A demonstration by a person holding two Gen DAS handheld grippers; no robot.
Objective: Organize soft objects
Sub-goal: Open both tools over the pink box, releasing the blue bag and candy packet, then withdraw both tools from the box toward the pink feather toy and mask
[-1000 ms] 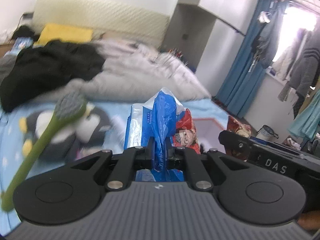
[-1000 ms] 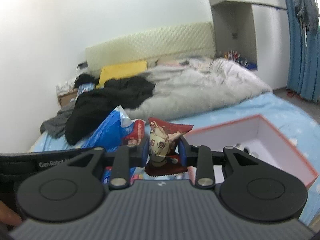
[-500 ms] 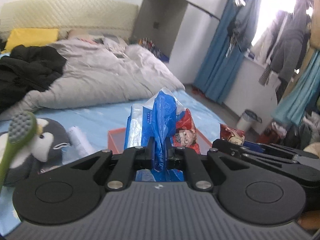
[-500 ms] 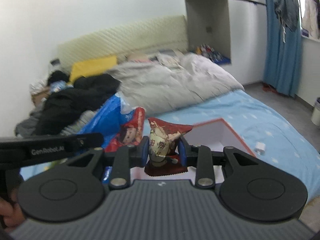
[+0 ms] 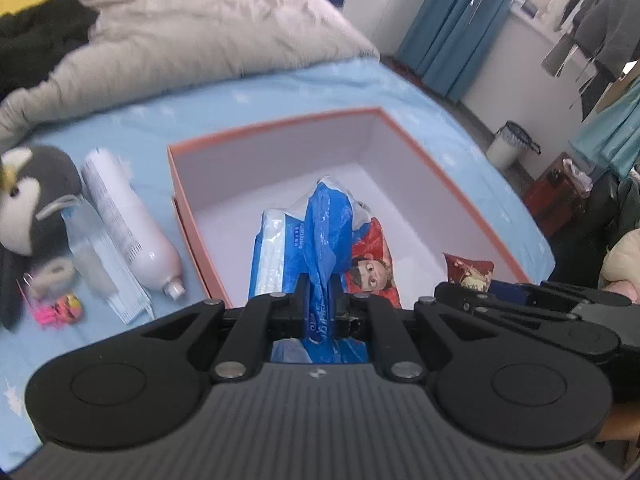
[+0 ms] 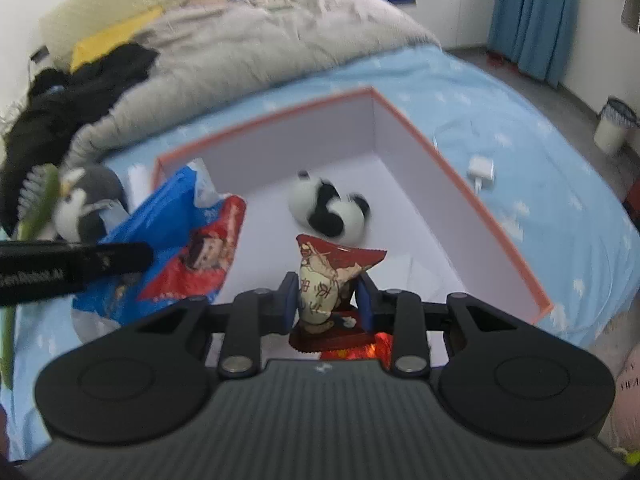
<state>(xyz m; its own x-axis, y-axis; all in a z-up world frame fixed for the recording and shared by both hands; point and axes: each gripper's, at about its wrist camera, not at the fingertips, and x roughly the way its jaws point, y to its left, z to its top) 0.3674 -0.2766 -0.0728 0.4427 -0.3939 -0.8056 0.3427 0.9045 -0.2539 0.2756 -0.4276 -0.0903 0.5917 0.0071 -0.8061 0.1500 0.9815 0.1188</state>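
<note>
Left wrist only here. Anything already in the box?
Observer: Yes. A panda plush lies on the floor of the box. The blue pack hides it from you.
Operator: Right jaws gripping?
Observer: The right gripper is shut on a snack pouch, with the pads pressing both sides.
Operator: Anything past the box's right wall?
Observer: A white charger lies on the sheet just outside it.
</note>
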